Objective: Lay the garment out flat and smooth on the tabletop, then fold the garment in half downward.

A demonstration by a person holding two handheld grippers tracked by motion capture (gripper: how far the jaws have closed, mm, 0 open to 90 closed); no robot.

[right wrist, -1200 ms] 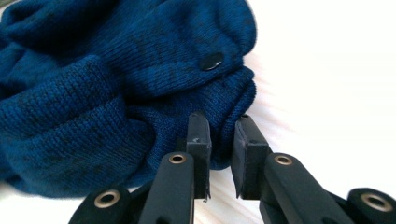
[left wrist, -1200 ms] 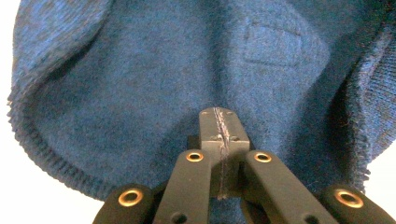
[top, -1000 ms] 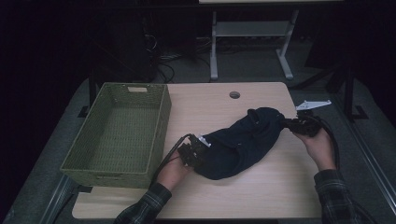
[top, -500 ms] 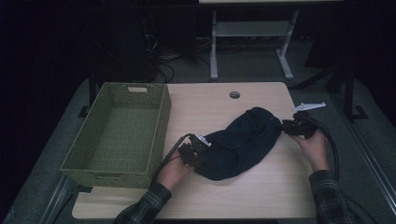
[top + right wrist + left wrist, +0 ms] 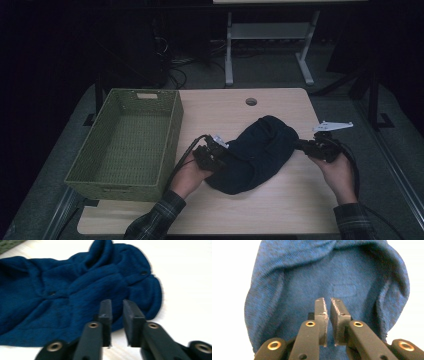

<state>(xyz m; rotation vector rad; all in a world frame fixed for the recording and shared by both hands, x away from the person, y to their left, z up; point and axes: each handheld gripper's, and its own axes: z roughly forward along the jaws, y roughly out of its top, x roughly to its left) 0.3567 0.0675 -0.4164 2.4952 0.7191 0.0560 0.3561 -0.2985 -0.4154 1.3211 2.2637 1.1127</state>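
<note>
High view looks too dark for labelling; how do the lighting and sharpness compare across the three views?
High view: dim, the floor behind almost black, the garment a dark shape beside the basket. Left gripper view: bright, the table washed out to white, knit fairly sharp. Right gripper view: also overexposed, soft with blur on the garment and the jaws.

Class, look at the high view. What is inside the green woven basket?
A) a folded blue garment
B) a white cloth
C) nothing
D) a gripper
C: the basket shows only its bare woven floor, while the blue garment lies on the table to its right.
</note>
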